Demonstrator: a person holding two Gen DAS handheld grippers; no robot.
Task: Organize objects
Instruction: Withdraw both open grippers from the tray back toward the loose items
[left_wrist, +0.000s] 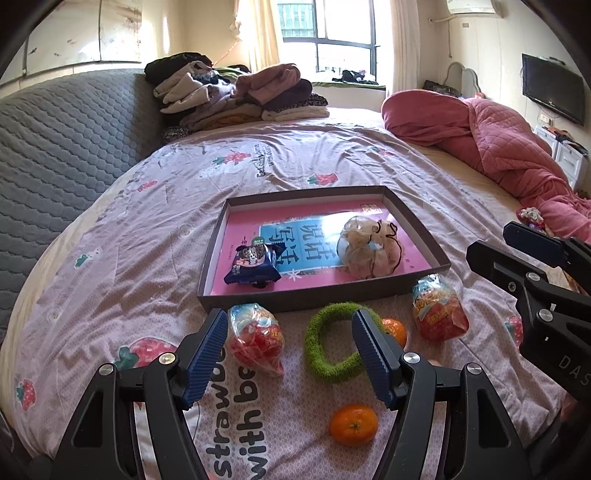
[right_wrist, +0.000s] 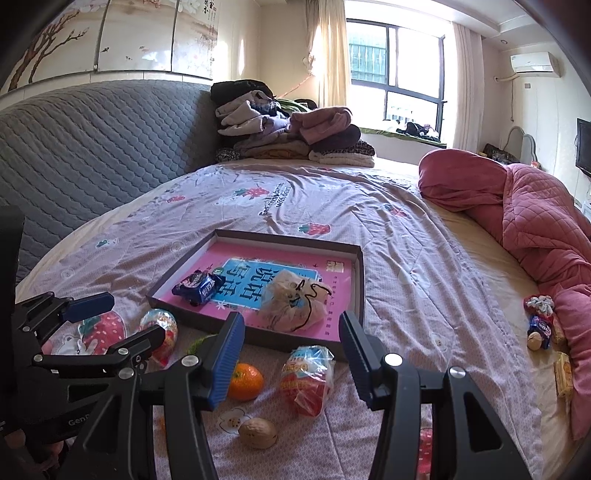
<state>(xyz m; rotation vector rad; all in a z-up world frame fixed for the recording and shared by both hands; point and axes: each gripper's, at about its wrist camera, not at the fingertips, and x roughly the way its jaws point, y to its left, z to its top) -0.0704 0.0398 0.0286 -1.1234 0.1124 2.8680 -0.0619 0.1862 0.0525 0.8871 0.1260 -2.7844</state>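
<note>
Left wrist: left gripper (left_wrist: 290, 354) is spread wide and empty, hovering over the bedspread (left_wrist: 147, 229) just short of the tray (left_wrist: 417, 218). Between and beyond its fingers: a red snack bag (left_wrist: 256, 338), a green ring (left_wrist: 328, 341), and an orange (left_wrist: 354, 424) close in. A second orange (left_wrist: 395, 330) peeks out behind the right finger, and another snack bag (left_wrist: 439, 312) sits against the tray's near wall. Tray already holds a blue packet (left_wrist: 253, 267) and a tied pouch (left_wrist: 369, 247). Right gripper (left_wrist: 517, 254) enters from the right, also parted, nothing in it. Right wrist: right gripper (right_wrist: 291, 354) is wide apart over a snack bag (right_wrist: 308, 380), with an orange (right_wrist: 245, 382) by its left finger and a walnut (right_wrist: 258, 432) nearer the camera. Tray (right_wrist: 360, 280) is straight ahead, pouch (right_wrist: 295, 304) and packet (right_wrist: 199, 288) inside. More small items (right_wrist: 541, 325) lie far right by the pink quilt (right_wrist: 535, 229). Looks like the pick stage: two items binned, loose ones left in front. Likely next: drop the right gripper onto the snack bag centred between its fingers, close gently since the bag is crinkly and soft, lift over the tray wall.
</note>
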